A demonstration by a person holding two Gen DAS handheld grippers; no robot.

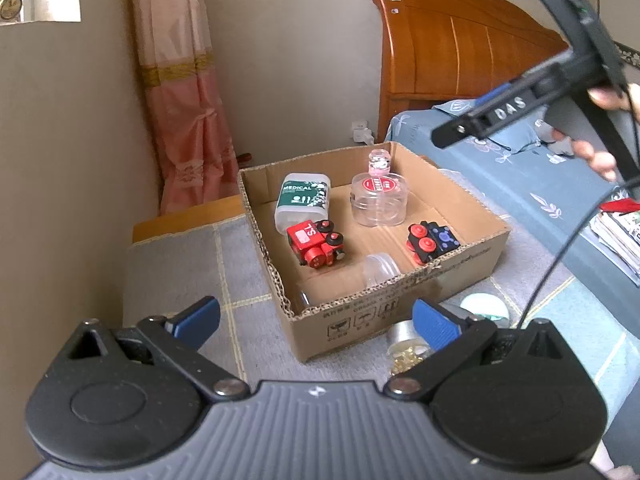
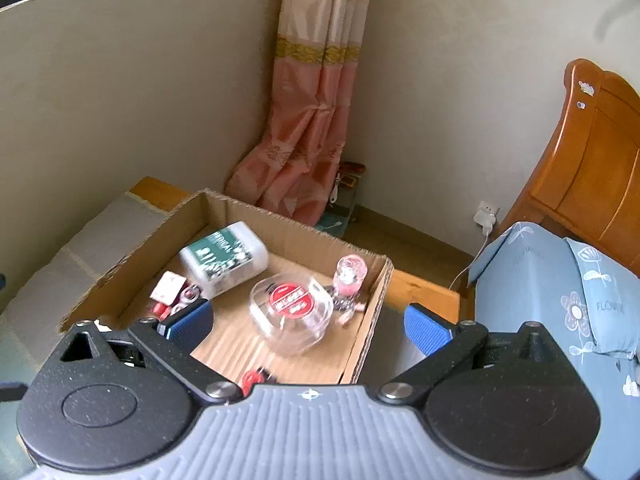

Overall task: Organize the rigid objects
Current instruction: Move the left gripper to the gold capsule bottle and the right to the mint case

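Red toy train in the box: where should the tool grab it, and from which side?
Grip the red train across its boxy red body, coming from above. It lies tipped on its side, wheels facing the box's middle, with the green-labelled container right behind it, so only the top approach looks clear.

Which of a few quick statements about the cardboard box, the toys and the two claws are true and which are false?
1. The red toy train lies inside the cardboard box. True.
2. The green-labelled bottle stands outside the box. False: it lies inside, near the back wall.
3. The left claw is open and holds nothing. True.
4. The right claw grips the clear round jar. False: its pads are wide apart and the jar sits on the box floor.
5. A black toy with red wheels is in the box. True.
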